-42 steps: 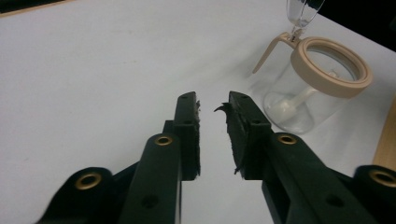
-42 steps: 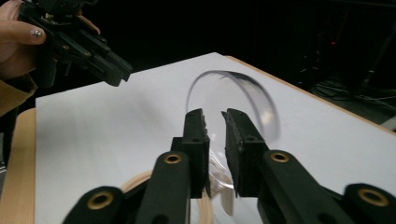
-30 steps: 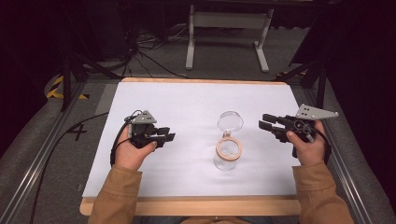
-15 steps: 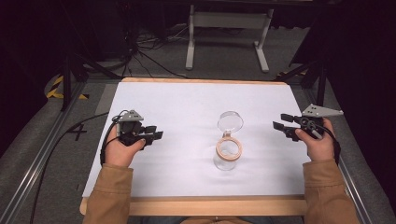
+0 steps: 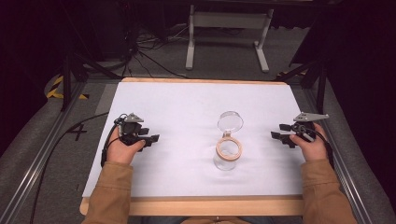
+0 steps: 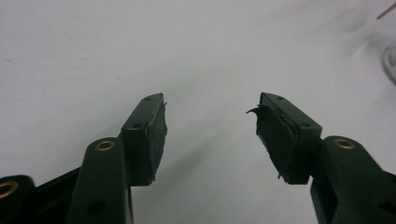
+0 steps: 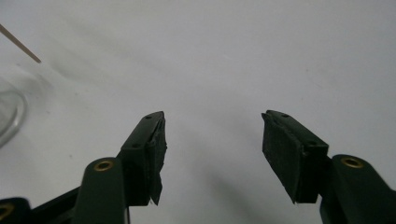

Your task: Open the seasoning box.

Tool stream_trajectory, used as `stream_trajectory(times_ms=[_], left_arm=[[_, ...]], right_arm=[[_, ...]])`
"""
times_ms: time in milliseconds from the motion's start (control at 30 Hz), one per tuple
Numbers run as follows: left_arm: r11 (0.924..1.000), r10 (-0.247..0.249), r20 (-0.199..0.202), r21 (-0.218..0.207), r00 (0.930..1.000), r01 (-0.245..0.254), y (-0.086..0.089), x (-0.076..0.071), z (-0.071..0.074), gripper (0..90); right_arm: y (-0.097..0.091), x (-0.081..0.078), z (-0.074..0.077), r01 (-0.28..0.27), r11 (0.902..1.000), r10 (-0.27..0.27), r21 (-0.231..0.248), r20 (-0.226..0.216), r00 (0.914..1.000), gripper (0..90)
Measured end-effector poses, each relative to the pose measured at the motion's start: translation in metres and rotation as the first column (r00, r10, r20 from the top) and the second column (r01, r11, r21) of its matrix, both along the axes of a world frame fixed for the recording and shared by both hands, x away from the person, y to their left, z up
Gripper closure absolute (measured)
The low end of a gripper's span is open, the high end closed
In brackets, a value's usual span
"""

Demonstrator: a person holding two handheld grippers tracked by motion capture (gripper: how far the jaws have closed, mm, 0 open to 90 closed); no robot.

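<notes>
A clear glass jar with a tan ring at its mouth stands on the white table sheet, right of centre. Its round glass lid is tipped open behind it. My left gripper rests low at the left side of the sheet and points right toward the jar. Its jaws have just been opening, and nothing is between them. My right gripper sits near the right edge and points left at the jar. Its jaws have also just been opening and hold nothing. Both grippers stand well apart from the jar.
The wooden table edge runs along the front. Metal rails flank both sides. A metal stand and cables lie on the floor beyond the far edge. The jar's rim is at the left of the right gripper view.
Both hands have sunk toward the table and drifted outward, away from the jar. The jaws of each gripper stand wider apart than before.
</notes>
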State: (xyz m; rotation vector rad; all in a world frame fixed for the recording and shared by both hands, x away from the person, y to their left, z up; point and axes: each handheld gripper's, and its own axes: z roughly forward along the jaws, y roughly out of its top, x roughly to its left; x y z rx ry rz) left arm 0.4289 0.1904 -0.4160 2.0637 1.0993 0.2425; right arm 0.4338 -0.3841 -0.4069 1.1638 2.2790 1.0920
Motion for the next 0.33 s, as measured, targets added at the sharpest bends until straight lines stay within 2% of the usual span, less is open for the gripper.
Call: stream_trajectory(times_ms=[33, 200, 333], left_arm=[[1.0, 0.003, -0.003, -0.002, 1.0, -0.003, -0.0008, 0.0006, -0.0021, 41.6], [0.9998, 0.0, -0.028, 0.018, 0.9996, 0.0, -0.0026, 0.0028, -0.0077, 41.0], [1.0, -0.007, -0.013, 0.003, 0.9999, 0.007, -0.0028, 0.0024, -0.0054, 40.7]], right_arm=[[0.0004, 0.0018, -0.0064, 0.002, 0.9999, -0.002, -0.014, -0.011, 0.9999, 40.3], [0.0031, 0.0034, -0.0144, 0.0, 0.9993, -0.002, -0.036, -0.042, 0.9991, 40.2], [0.0045, 0.0031, -0.014, 0.0, 0.9993, -0.002, -0.036, -0.04, 0.9992, 39.7]])
